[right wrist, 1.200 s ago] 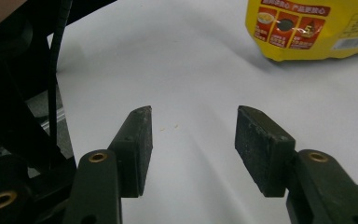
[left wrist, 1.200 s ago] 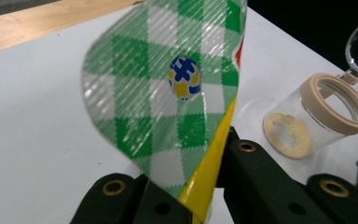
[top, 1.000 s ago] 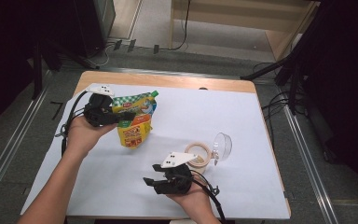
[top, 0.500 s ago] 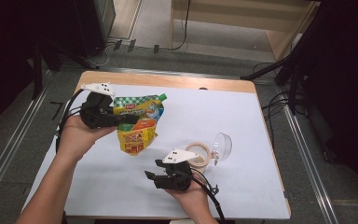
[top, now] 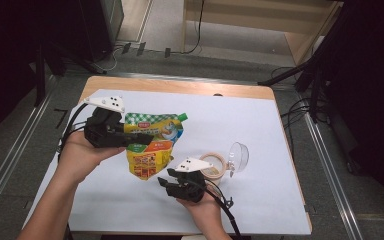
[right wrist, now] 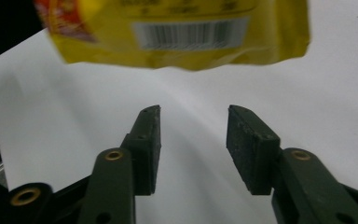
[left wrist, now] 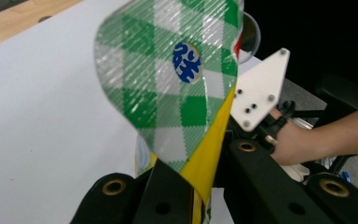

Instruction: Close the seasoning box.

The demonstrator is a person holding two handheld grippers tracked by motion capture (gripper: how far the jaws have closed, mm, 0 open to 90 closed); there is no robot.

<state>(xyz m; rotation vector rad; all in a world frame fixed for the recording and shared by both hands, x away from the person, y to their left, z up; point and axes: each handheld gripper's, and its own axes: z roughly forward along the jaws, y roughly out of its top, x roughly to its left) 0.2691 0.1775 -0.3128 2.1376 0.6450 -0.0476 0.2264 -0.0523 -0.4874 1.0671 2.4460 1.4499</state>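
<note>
The pouch (left wrist: 177,93) bears a blue character "鲜"; its barcode digits are unreadable.

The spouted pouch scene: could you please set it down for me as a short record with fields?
Held item: spouted pouch, yellow with a green checked top, lifted off the table
Left gripper: shut on the pouch
Right gripper: jaws apart, just been closing, nothing between them, pointing at the pouch's bottom edge
Nearby: tape roll, clear lid
Surface: white sheet
</note>
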